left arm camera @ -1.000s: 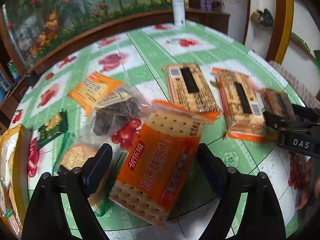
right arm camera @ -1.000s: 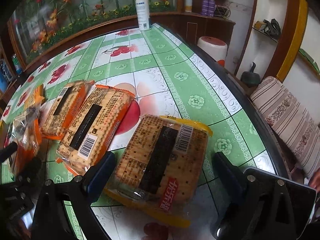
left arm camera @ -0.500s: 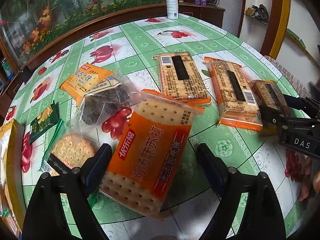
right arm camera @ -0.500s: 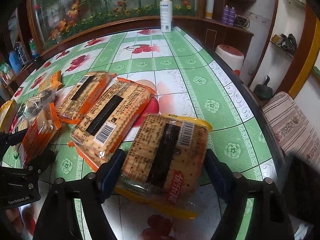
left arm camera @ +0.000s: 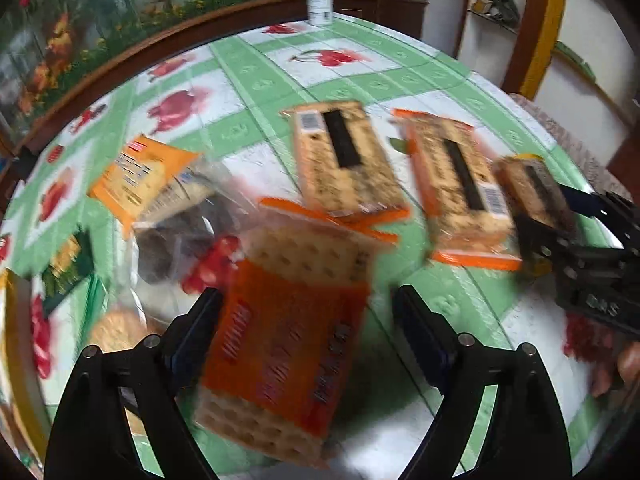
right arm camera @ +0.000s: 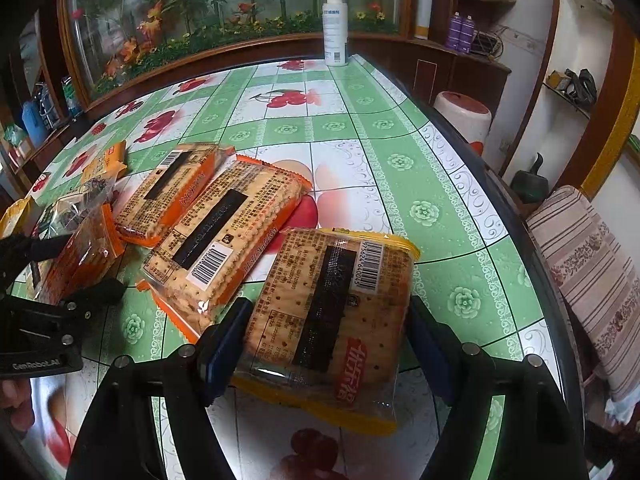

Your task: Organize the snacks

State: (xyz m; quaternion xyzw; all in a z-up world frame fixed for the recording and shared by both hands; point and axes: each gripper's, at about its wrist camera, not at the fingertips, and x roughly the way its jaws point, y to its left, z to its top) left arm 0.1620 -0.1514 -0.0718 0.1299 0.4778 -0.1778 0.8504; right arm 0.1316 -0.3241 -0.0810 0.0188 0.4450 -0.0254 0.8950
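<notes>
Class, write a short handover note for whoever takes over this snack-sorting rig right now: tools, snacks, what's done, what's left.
Left tool: shut on the orange cracker pack.
Right tool: shut on the yellow-edged cracker pack.
On the table: two barcode-up cracker packs side by side; smaller snacks heaped at the left.
Done: apparently that two-pack row.
Left: set down both held packs, probably alongside it, then sort the heap.

- It looked like a room in a home.
- A table (right arm camera: 400, 128) wore a green cloth with red cherries.
- Behind it stood a big glass case of flowers (right arm camera: 192, 12).
- A striped cushion (right arm camera: 588, 280) lay beside it.
- Wooden shelves (right arm camera: 568, 92) held small things.
</notes>
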